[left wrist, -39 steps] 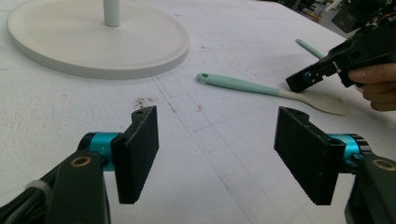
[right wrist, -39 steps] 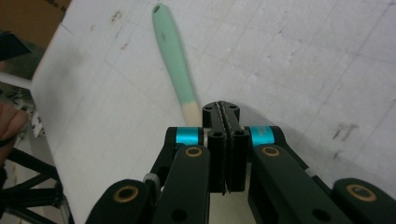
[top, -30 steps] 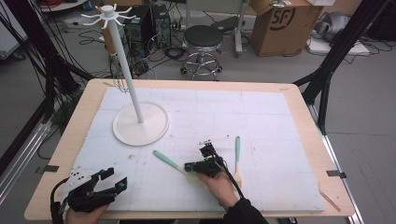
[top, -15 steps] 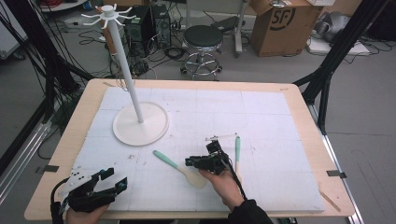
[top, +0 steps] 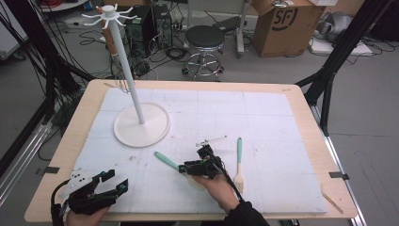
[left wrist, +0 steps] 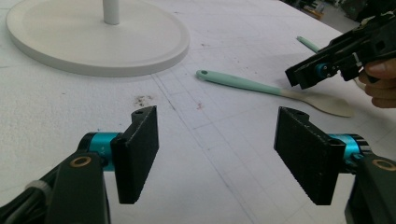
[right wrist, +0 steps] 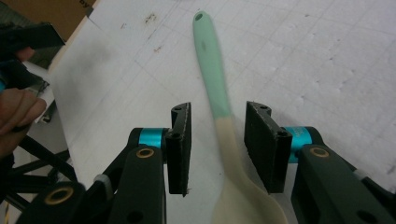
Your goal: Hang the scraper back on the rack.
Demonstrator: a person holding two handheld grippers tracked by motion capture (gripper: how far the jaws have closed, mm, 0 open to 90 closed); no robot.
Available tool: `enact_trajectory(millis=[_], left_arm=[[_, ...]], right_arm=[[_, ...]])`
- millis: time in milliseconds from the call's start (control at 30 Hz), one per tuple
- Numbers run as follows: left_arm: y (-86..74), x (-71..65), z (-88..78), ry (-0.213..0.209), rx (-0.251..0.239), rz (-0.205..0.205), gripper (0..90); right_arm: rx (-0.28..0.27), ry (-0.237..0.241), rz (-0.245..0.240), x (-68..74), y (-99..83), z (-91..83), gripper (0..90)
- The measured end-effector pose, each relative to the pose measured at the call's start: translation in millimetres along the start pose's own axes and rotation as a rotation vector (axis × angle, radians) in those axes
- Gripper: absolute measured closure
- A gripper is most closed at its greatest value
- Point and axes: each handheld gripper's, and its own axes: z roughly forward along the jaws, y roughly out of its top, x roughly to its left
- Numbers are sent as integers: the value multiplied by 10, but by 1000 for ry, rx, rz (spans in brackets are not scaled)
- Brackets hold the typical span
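The right gripper (right wrist: 217, 140) hangs over a spoon (right wrist: 219, 116) that lies flat on the white mat (top: 282, 117), at about 5 o'clock from the stand (top: 141, 125). Its jaws have just been opening. The spoon sits between them, but the pads do not press it. The green handle points to 12 o'clock in the right gripper view, and the pale bowl is at 6. The spoon looks light, thin and a bit bendy and smooth, so it may slip. A good place to grab is where green meets pale. A second spoon (top: 239, 162) lies near, at 3 o'clock. The left gripper (left wrist: 217, 158) is spread apart and holds nothing.
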Motion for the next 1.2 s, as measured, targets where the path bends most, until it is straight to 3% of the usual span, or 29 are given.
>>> enact_trajectory(millis=[300, 500, 567, 667, 767, 1067, 1200], left_arm=[[-1, 5, -4, -2, -3, 1, 313], [0, -9, 3, -2, 0, 4, 313], [0, -14, 8, -4, 1, 6, 313], [1, -24, 16, -5, 3, 7, 313], [2, -29, 32, -6, 7, 11, 313], [19, -54, 84, -9, 11, 18, 313], [23, -72, 115, -11, 17, 24, 313]], right_arm=[[30, -47, -76, 86, 0, 119, 653], [37, -128, -200, 150, -15, 147, 741], [38, -128, -197, 150, -15, 150, 744], [41, -148, -231, 153, -13, 159, 782], [47, -135, -231, 137, -3, 161, 786], [53, -195, -281, 218, -17, 187, 789], [56, -194, -268, 207, -10, 185, 803]])
